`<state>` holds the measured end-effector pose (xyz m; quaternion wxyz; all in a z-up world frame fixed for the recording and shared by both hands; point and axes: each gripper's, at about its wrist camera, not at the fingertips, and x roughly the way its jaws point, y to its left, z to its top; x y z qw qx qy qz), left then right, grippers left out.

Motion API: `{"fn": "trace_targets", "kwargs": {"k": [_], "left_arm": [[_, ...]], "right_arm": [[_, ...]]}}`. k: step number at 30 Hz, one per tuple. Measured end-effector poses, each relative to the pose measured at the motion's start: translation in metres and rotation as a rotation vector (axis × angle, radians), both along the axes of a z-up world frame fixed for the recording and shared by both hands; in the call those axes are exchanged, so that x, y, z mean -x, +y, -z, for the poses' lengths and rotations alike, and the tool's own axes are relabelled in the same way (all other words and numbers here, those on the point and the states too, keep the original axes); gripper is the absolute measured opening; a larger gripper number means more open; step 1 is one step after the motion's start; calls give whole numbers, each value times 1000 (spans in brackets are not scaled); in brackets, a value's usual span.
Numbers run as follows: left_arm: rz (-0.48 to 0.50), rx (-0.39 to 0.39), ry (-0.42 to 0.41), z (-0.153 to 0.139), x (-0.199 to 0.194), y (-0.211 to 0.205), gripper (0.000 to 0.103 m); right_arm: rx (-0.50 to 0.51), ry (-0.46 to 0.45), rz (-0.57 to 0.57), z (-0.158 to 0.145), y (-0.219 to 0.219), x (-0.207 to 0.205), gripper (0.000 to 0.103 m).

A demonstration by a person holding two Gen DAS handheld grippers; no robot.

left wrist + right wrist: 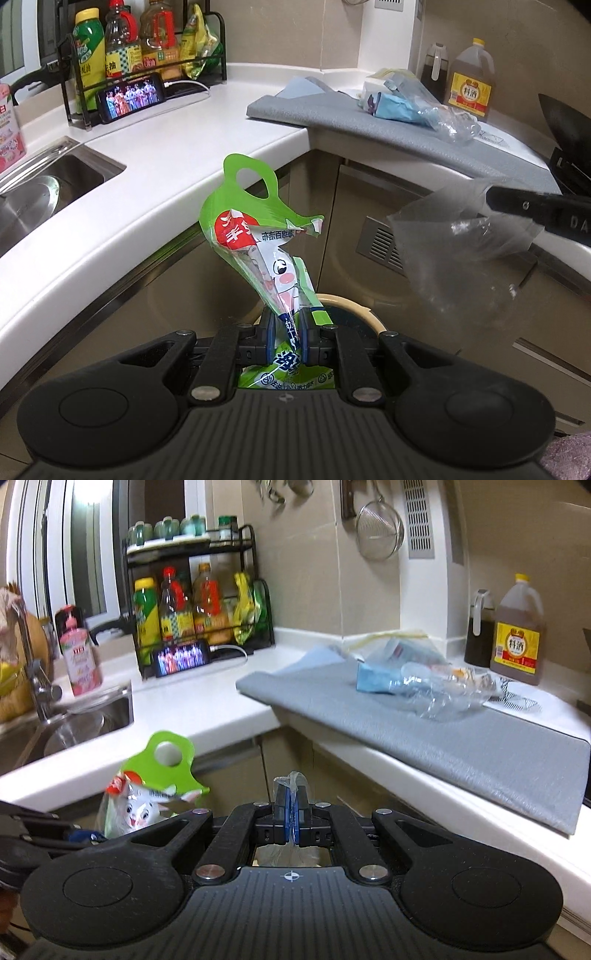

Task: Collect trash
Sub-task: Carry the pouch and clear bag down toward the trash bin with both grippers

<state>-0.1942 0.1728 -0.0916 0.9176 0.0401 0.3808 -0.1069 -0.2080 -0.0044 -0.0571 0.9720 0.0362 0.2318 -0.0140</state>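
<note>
My left gripper (289,328) is shut on a green and white wrapper (255,236) with a cartoon sheep, which stands upright above the beige rim of a round bin (369,314). The right gripper (491,199) enters from the right, shut on a clear plastic bag (454,254) that hangs in the air. In the right wrist view, the right gripper (292,812) pinches the clear film (291,779), and the green wrapper (155,771) shows at lower left. More trash lies on the grey mat (461,753): a blue pack (373,679) and crumpled clear plastic (443,698).
The white counter (147,177) curves around the corner. A steel sink (55,181) is at the left. A phone (131,96) leans on a rack of bottles (122,48). A large oil jug (471,85) and a dark wok (565,125) stand at the right.
</note>
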Motion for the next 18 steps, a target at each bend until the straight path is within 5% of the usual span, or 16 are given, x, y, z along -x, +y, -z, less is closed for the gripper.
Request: {"fn": "trace_targets", "kwargs": {"k": [18], "left_arm": [[9, -22, 82, 20, -21, -4, 14]], "right_arm": [[23, 140, -44, 39, 5, -25, 3]]}}
